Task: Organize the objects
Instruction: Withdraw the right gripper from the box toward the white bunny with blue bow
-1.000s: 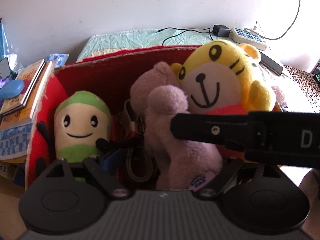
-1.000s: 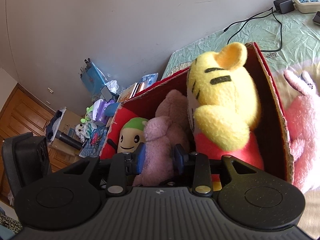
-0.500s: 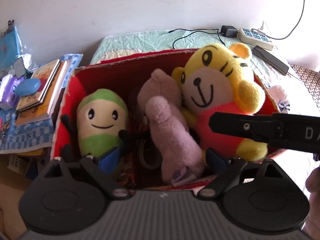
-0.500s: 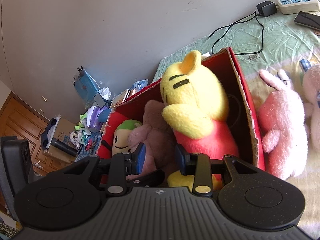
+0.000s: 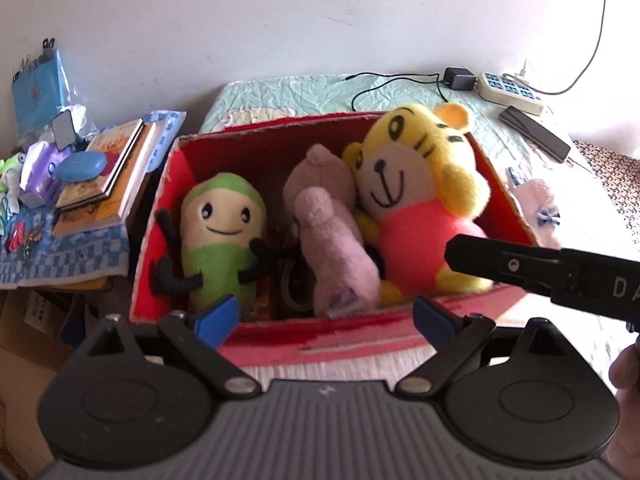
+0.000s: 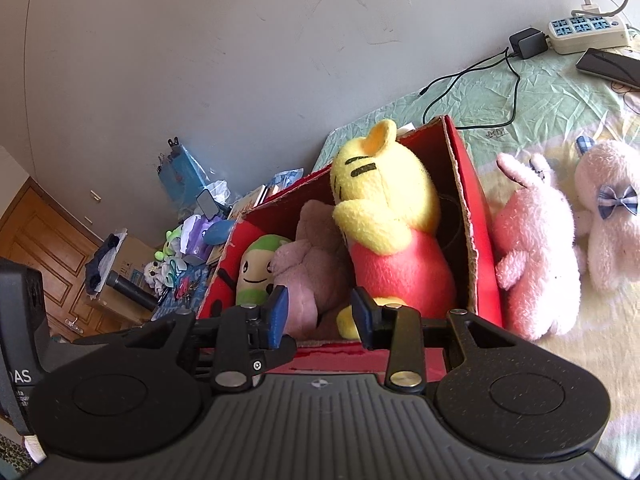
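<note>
A red cardboard box (image 5: 360, 344) (image 6: 472, 216) on the bed holds a green bean plush (image 5: 222, 236) (image 6: 254, 270), a mauve plush (image 5: 332, 240) (image 6: 308, 276) and a yellow tiger plush in a red shirt (image 5: 420, 192) (image 6: 384, 224). My left gripper (image 5: 326, 320) is open and empty, just in front of the box's near wall. My right gripper (image 6: 320, 314) is open and empty, at the box's near edge; its body crosses the left wrist view (image 5: 540, 276). Two pink rabbit plushes (image 6: 536, 248) (image 6: 612, 208) lie on the bed right of the box.
A side table with books (image 5: 108, 168), a blue case and small clutter stands left of the box. A power strip (image 6: 584, 32), charger with cable (image 6: 528, 44) and phone (image 6: 608, 64) lie on the bed by the wall. A wooden door (image 6: 44, 236) is far left.
Both grippers have pulled back out of the box toward me. The right gripper's jaws have opened off the mauve plush, which stays in the box.
</note>
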